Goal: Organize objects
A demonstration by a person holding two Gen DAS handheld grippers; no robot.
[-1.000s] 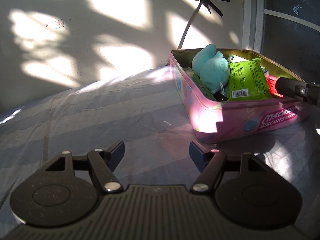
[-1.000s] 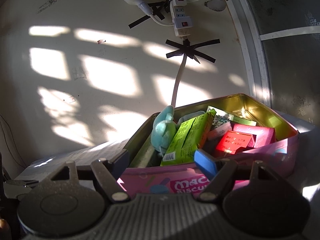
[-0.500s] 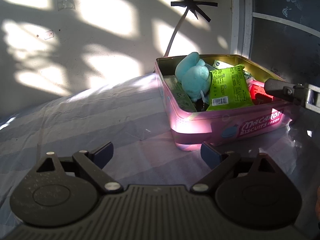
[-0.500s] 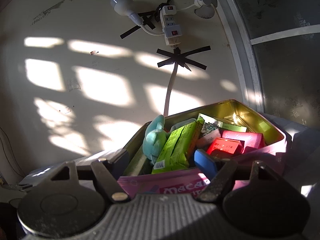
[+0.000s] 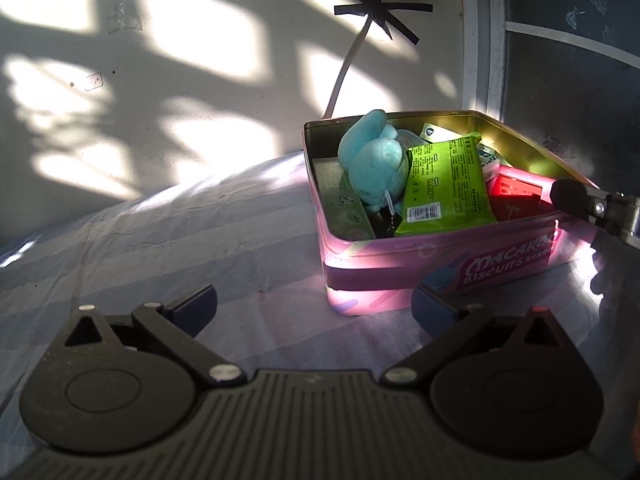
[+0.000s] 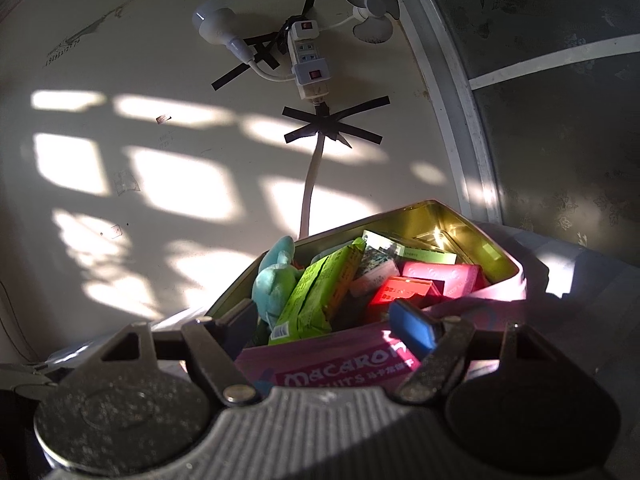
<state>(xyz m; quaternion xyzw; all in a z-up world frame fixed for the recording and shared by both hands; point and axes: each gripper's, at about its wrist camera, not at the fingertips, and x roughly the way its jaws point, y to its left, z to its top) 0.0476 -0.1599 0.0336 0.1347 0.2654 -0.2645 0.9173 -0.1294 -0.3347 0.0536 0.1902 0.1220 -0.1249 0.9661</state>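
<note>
The left hand-held gripper [image 5: 314, 308] has just spread wide, empty; the right hand-held gripper [image 6: 332, 322] pinches the pink tin's [image 5: 400, 264] near wall as before

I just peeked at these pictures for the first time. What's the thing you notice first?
The pink biscuit tin on the striped bedsheet jumps out, glowing in the sun. It is stuffed with a fluffy blue plush toy at its left end, a bright green packet leaning beside it, and a red box further right. Behind it, black tape crosses hold a white cable to the sunlit wall.
</note>
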